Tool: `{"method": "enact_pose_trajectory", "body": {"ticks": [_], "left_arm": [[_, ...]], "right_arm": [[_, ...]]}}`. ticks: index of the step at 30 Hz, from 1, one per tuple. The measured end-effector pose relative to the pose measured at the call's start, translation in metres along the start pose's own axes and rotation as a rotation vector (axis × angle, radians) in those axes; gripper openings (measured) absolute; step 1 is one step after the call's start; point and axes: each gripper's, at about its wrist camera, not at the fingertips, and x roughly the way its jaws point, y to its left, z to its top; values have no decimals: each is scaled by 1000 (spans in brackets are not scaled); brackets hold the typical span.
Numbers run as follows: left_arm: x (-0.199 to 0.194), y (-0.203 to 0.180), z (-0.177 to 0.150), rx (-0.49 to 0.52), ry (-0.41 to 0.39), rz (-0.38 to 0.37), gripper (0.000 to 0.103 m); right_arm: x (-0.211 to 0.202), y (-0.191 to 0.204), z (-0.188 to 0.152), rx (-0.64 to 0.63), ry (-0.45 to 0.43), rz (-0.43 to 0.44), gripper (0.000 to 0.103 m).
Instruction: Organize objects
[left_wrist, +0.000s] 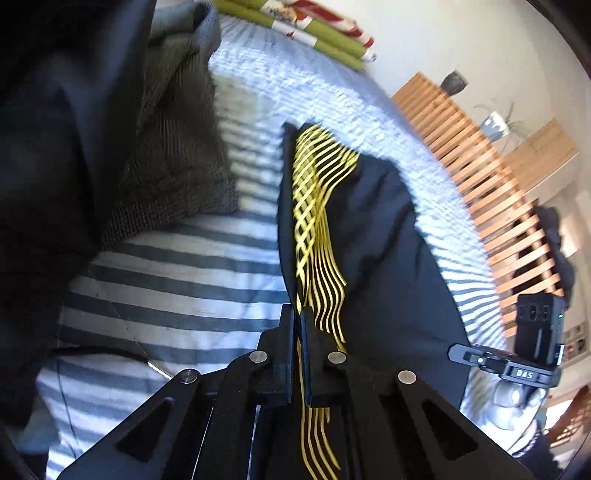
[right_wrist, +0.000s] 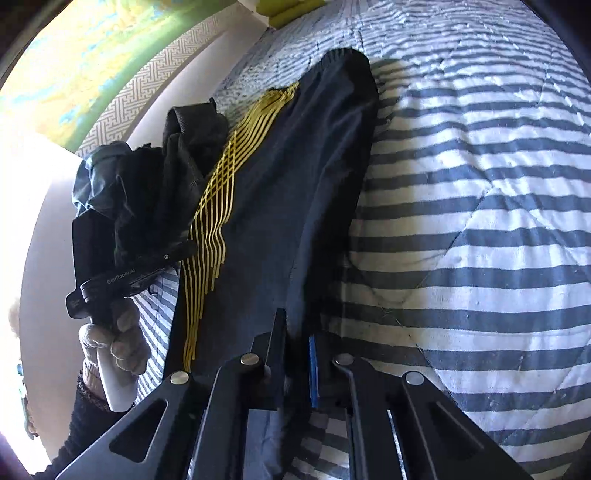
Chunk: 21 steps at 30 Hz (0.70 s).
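A black garment (left_wrist: 388, 240) with a yellow line pattern lies lengthwise on the striped bed cover. In the left wrist view my left gripper (left_wrist: 297, 314) is shut on its near edge, the yellow-printed cloth pinched between the two fingers. In the right wrist view the same garment (right_wrist: 295, 184) runs away from me, and my right gripper (right_wrist: 297, 328) is shut on its near edge, with dark cloth bunched between the jaws. Each gripper also shows in the other's view: the right one (left_wrist: 532, 350) at the far right, the left one (right_wrist: 122, 266) held by a gloved hand (right_wrist: 122, 343).
A pile of dark knitted and grey clothes (left_wrist: 173, 147) lies to the left on the blue-and-white striped cover (left_wrist: 184, 277). A slatted wooden bench (left_wrist: 480, 166) stands beyond the bed's right side. Green and red pillows (left_wrist: 314, 26) lie at the head. Crumpled dark cloth (right_wrist: 147, 192) sits by the wall.
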Motion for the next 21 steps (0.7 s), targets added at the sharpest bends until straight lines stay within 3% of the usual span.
{"method": "enact_pose_trajectory", "body": {"ticks": [8, 13, 21], "left_arm": [[-103, -66, -9, 52, -159, -143, 3], [-175, -116, -33, 126, -248, -215, 3], [-245, -172, -93, 190, -254, -283, 3]], "right_arm": [[-106, 38, -12, -72, -218, 48, 8], [-183, 71, -34, -141, -367, 55, 8], [-260, 107, -90, -207, -492, 42, 8]]}}
